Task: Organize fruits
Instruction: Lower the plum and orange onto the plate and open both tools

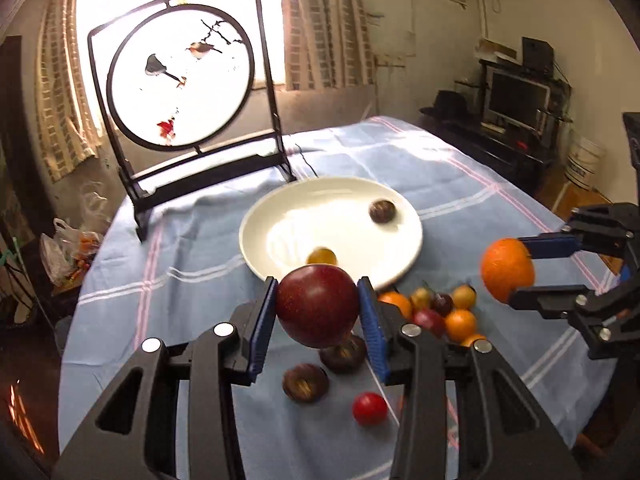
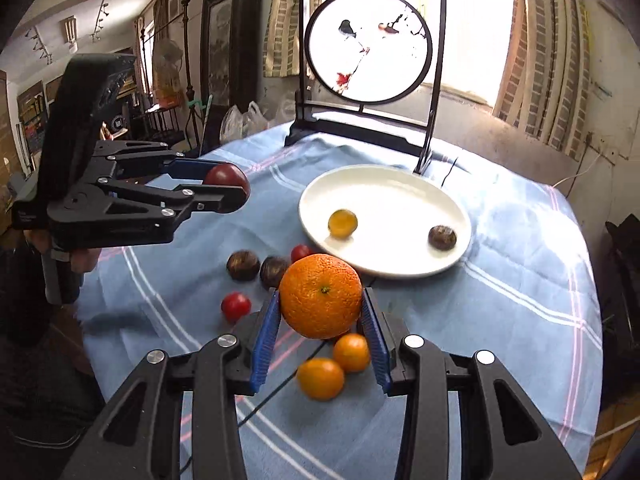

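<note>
Left hand-held gripper (image 1: 318, 312): its two blue-padded fingers pinch a round dark-red apple (image 1: 317, 305) by the sides, held clear above the desk.
Right hand-held gripper (image 2: 321, 304): its blue pads pinch a large round orange with pebbled skin (image 2: 321, 296), also lifted off the desk.
Plate: a round white ceramic plate (image 1: 280, 212) lies ahead of both grippers on the blue checked tablecloth (image 1: 192, 240); a small yellow-orange round fruit (image 2: 342, 223) and a small dark brown round fruit (image 2: 442, 237) already sit in it.
Loose fruit: directly below and just ahead of the left gripper lie two dark brown fruits (image 1: 305, 382) and a small red tomato-like fruit (image 1: 369, 408); below the right gripper lie two small orange fruits (image 2: 321, 378).
Slip risk: both fruits are smooth spheres held only along a narrow line at each pad; a tilt or a slackened squeeze could, I judge, let either one roll out and fall among the loose fruit.
Collision risk: the two grippers point toward the same plate from either side; arriving together could knock fruit against fruit or pad against pad.
Release risk: the plate is shallow with a low rim, so a fruit let go from height or near the edge may roll off, or push the two small fruits out.
Backdrop: a black-framed round painted screen (image 1: 180, 76) stands just beyond the plate; an overshoot could tip it.
</note>
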`<state>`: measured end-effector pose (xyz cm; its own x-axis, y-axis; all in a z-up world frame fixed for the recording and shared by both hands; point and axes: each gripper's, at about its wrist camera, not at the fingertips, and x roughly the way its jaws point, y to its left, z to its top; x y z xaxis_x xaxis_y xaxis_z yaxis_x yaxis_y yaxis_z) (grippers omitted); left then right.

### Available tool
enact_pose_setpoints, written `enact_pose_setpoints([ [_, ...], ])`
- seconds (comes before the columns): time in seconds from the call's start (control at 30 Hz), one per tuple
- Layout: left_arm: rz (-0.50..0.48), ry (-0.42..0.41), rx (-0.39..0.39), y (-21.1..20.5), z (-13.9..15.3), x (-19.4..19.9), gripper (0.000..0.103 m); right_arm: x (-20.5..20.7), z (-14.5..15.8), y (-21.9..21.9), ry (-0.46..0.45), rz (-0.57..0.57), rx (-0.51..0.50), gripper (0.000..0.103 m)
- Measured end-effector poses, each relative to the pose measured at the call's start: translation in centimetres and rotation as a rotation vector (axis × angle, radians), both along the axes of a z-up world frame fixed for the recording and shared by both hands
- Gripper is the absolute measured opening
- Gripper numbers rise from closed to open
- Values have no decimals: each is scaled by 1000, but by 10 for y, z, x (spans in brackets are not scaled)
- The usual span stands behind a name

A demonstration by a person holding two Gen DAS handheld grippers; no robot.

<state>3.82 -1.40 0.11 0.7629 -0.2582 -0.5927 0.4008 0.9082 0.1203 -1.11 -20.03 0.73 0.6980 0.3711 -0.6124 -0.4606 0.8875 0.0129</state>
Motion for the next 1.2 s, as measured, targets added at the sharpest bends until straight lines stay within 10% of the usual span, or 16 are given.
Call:
enact_pose_setpoints([
  [0.43,184,-37,5,-14,3,116,39,105,33,-9,-59,-115,122,41],
  [1.2,196,39,41,-19,-44,164,40,178,-35,6,83,-148,114,42],
])
